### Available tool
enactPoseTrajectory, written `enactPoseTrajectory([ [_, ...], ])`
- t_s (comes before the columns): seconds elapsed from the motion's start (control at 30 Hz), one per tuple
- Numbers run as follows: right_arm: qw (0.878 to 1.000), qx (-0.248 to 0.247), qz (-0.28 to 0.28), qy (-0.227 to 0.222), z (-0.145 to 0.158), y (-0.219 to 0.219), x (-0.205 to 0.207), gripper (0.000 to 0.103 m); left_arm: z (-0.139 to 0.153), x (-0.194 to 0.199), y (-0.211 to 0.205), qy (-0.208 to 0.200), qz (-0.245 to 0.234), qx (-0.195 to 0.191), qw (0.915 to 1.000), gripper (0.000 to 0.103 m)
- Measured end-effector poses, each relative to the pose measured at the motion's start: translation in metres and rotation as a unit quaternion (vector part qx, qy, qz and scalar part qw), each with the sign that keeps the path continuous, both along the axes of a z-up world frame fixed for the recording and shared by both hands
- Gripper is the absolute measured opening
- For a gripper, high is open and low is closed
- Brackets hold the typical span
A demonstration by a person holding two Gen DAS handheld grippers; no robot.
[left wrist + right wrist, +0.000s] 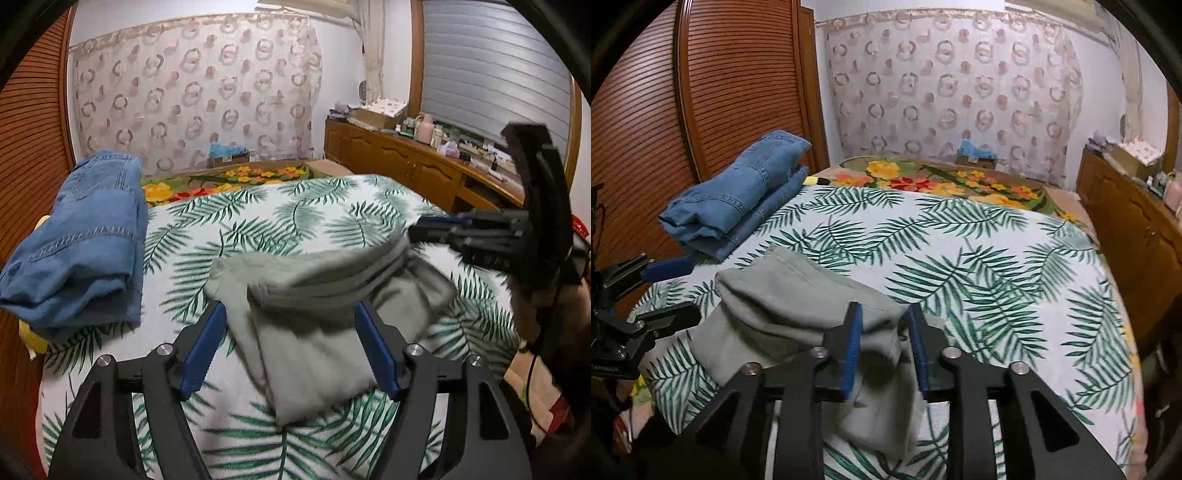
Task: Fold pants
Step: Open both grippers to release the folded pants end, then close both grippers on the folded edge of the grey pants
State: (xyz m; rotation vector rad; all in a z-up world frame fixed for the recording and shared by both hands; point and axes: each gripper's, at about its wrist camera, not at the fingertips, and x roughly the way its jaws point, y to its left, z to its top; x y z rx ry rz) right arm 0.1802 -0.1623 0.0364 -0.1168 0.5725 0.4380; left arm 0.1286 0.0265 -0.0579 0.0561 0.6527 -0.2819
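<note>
Both grippers work over the grey pants (314,325), which lie folded in a soft heap on the leaf-print bedsheet (258,221). On the left gripper (291,314) the jaws stand wide apart, one blue pad on each side of the cloth, and neither pad presses on it: released. On the right gripper (884,314) the jaws are only partly apart, with a fold of the pants lying in the gap between the blue pads (854,332); whether they pinch that fold is hard to make out (the cloth looks loose there), so the grip cannot be told for certain.

Around the work: a folded pair of blue jeans (81,240) sits at the sheet's far left edge, close against the slatted wooden doors (701,92), well apart from the pants. Beyond the sheet a floral blanket (942,181) covers the rest of the bed, and a patterned curtain (192,88) hangs behind it. A wooden sideboard (406,162) cluttered with small bottles runs along the right wall, under a grey shutter (491,66).
</note>
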Motion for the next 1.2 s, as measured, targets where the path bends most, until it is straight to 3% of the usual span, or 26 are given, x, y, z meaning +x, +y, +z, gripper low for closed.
enactPoseTrajectory([
  [0.17,1.000,0.017,-0.001,0.003,-0.002,-0.020,-0.018,0.031,-0.014,-0.012,0.001,0.019,0.001,0.004,0.9998,0.073],
  [0.43,0.999,0.002,0.011,0.037,-0.022,-0.034,-0.040,0.031,-0.028,-0.028,-0.003,0.036,-0.011,-0.006,0.9993,0.073],
  [0.77,0.998,0.000,0.029,0.059,-0.032,-0.030,-0.041,0.031,-0.038,-0.030,-0.005,0.055,-0.020,0.005,0.9983,0.044],
  [1.07,0.997,-0.003,0.033,0.069,-0.040,-0.023,-0.034,0.031,-0.047,-0.022,-0.005,0.070,-0.012,0.018,0.9973,0.042],
  [1.2,0.997,-0.003,0.035,0.073,-0.043,-0.020,-0.025,0.030,-0.046,-0.019,-0.008,0.068,-0.016,0.023,0.9973,0.033],
])
